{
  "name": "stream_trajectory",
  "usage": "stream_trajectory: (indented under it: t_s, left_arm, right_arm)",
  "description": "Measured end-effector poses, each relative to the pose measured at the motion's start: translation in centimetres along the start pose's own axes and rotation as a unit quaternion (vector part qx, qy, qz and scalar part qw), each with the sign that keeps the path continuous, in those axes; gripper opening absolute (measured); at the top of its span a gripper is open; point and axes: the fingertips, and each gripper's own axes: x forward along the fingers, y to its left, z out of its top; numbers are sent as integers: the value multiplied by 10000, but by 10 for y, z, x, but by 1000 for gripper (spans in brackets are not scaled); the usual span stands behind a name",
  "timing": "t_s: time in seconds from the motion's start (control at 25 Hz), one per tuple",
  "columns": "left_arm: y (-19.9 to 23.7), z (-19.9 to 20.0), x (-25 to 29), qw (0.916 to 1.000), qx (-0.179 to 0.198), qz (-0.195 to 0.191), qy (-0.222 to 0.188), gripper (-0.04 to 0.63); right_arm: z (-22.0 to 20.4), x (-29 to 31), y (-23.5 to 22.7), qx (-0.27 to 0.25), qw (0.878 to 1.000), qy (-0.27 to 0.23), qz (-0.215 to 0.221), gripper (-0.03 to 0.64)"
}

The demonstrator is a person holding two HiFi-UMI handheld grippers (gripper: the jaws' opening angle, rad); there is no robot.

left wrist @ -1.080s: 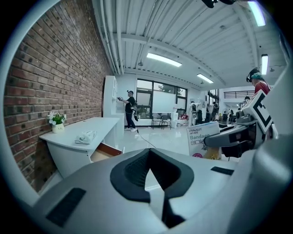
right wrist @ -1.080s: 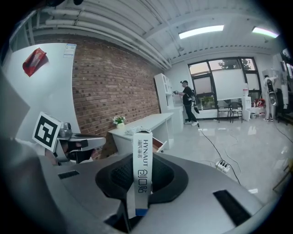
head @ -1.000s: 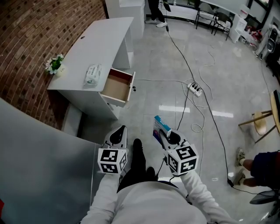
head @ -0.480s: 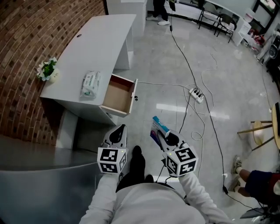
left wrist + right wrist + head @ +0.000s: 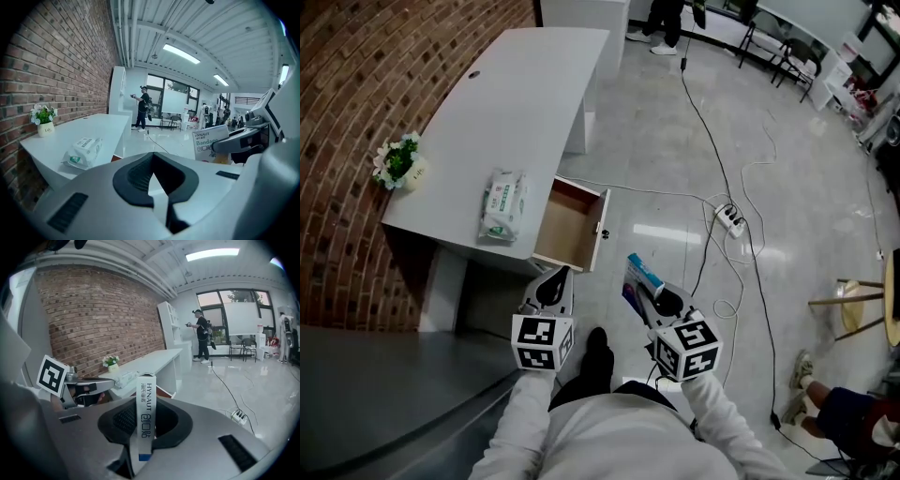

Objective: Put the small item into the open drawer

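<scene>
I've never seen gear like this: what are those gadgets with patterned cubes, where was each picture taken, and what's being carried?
No robot: a person holds a two-jaw gripper in each hand; the cubes belong to them. The head view looks down from the person's head; each gripper view looks along its own jaws. The right gripper clamps a bandage box; the left gripper is shut, empty. Ahead stands a white desk with an open drawer; a wipes pack and flower pot sit on top.
</scene>
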Motion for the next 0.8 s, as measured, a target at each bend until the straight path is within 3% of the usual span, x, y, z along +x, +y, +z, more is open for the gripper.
stream_trajectory:
  t_s: [0.36, 0.8]
  left_arm:
    - [31, 5, 31, 9998, -170, -1, 64, 17]
    - [66, 4, 61, 9987, -335, 323, 189, 17]
  right_arm:
    - [16, 53, -2, -7, 9997, 216, 115, 84]
    - [29, 116, -16, -30, 9978, 470, 475, 84]
